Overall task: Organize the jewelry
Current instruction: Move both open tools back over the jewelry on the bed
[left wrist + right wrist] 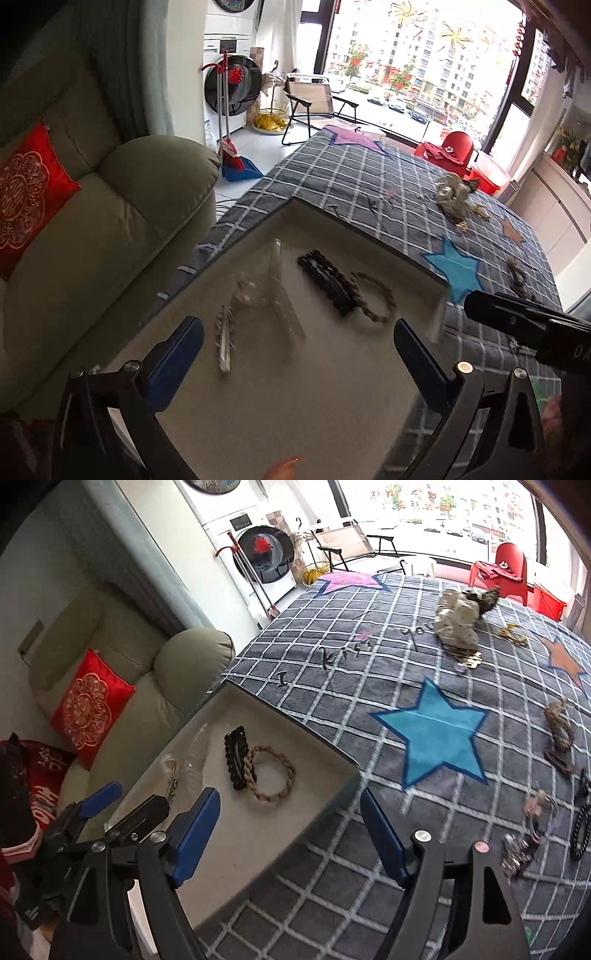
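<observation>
Your left tool (299, 350) hung over the white box (332, 398) with its blue-padded fingers (177, 354) spread wide and nothing between them. Your right tool (290, 830) was likewise parted and empty, one finger above the box's near corner, the other above the cloth.

Inside the box lay the jewelry already sorted. A black hair clip (238, 762), long and studded with dark beads, sat near the middle. Touching its side was a tan braided bracelet (271, 777), a loose ring of plaited cord. Further left, a clear plastic piece (280, 291) and a narrow silvery comb clip (224, 341) with small teeth lay blurred in the left wrist view; you could not make out their detail.

The box rested at the left edge of the bench, on a grey checked cloth (332, 886) with a blue star (434, 734) just beside the box. Well apart on the cloth sat a beige scrunchie heap (456, 622) with gold pieces (513, 633) near it. Along the right edge were more loose items: a brownish twisted band (559, 725), a black chain-like clip (580, 832) and a small silvery-purple cluster (521, 849).

Left of the bench stood a green sofa (92, 258) with a red cushion (29, 195).
</observation>
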A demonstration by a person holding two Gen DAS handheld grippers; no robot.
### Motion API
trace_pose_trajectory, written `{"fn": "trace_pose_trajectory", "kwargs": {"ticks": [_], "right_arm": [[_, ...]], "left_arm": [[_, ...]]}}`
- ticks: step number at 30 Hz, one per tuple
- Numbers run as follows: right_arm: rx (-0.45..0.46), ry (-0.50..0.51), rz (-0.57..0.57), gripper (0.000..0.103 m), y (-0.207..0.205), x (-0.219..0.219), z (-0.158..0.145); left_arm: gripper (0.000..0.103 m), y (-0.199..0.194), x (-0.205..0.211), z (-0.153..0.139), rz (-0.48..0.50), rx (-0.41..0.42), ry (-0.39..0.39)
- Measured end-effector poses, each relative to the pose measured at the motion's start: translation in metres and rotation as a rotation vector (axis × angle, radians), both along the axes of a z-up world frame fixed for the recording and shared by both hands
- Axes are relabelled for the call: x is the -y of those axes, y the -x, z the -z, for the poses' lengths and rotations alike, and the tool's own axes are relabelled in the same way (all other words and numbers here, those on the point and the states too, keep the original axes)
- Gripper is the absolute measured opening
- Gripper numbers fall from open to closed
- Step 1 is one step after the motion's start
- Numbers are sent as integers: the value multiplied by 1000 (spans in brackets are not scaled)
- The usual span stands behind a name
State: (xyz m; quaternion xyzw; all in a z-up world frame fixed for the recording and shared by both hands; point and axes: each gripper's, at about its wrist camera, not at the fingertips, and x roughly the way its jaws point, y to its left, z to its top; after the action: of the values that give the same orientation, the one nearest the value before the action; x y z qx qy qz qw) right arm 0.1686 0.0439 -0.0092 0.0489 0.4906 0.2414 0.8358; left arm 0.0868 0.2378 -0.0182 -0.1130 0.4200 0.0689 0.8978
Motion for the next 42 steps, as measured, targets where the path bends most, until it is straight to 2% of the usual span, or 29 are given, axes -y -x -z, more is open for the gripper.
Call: {"fn": "trace_pose_trajectory", "kwargs": {"ticks": [9, 21, 22, 23, 24, 37, 42], "right_arm": [[0, -46, 41, 86, 31, 51, -4], [-7, -96, 181, 87, 60, 138, 0], [-9, -96, 194, 87, 61, 145, 1], [-11, -98, 206, 93, 63, 151, 2], [-12, -98, 220, 103, 65, 160, 5], [-50, -25, 458, 103, 73, 270, 34], [-62, 14, 501, 103, 64, 290, 42]], "left_arm": [[103, 25, 49, -17, 84, 14, -24], [103, 37, 118, -24, 212, 4, -38], [103, 38, 124, -23, 224, 3, -40], [103, 38, 131, -23, 235, 0, -42], [103, 38, 137, -21, 246, -3, -42], [103, 11, 201, 7, 331, -67, -69], [103, -4, 218, 16, 372, -74, -61]]}}
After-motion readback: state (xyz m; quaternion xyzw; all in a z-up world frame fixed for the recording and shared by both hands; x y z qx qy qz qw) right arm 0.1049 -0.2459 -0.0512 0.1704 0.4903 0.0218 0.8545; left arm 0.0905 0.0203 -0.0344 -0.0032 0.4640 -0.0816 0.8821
